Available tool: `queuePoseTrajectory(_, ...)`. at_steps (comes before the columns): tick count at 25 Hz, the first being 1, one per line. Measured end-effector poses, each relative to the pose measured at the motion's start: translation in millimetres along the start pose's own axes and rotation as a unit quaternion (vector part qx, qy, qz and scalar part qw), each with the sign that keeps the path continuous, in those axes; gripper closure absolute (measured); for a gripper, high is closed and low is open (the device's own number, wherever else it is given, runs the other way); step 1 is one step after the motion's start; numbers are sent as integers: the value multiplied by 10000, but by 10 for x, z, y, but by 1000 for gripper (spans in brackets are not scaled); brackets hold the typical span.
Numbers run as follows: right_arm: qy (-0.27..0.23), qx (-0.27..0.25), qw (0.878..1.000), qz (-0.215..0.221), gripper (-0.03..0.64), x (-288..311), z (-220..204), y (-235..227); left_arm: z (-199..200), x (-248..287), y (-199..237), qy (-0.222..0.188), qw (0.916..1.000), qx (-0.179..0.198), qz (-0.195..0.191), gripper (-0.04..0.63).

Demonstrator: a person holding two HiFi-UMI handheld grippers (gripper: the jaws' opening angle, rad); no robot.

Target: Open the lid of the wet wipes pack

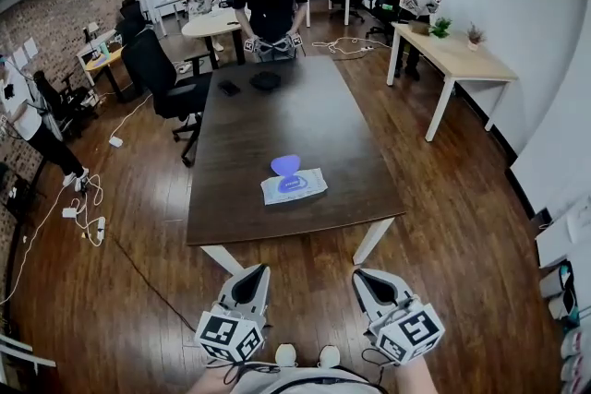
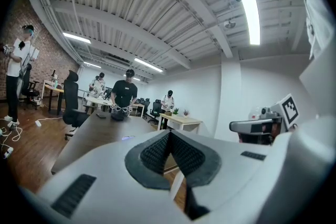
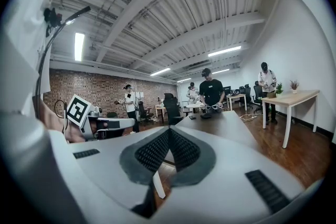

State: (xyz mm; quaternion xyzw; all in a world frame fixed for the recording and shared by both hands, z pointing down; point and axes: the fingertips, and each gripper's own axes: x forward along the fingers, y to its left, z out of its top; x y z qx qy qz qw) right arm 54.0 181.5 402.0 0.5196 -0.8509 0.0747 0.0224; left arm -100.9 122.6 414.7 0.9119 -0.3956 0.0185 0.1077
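Two shut, empty tools, left gripper (image 1: 253,272) and right gripper (image 1: 364,276), well short of the wet wipes pack (image 1: 294,187).
Blue lid (image 1: 285,164) looks raised; otherwise pin the pack and lift its lip.

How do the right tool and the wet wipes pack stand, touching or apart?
Apart. In the head view the right tool hangs short of the table; the wet wipes pack lies well in on it.

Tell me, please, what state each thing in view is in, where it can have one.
wet wipes pack: lying flat on the table, with no gripper on it.
lid: appears flipped open, on the pack's far side.
left hand-held gripper: shut, empty, short of the table's near edge.
right hand-held gripper: shut, empty, short of the table's near edge.
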Motion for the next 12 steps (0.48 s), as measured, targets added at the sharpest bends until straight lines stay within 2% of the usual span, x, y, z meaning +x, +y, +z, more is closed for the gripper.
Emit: queuePoseTrajectory(12, 35, -49, 10000, -58, 611, 124, 38, 20, 62, 62, 115, -1, 9999, 28, -108, 594)
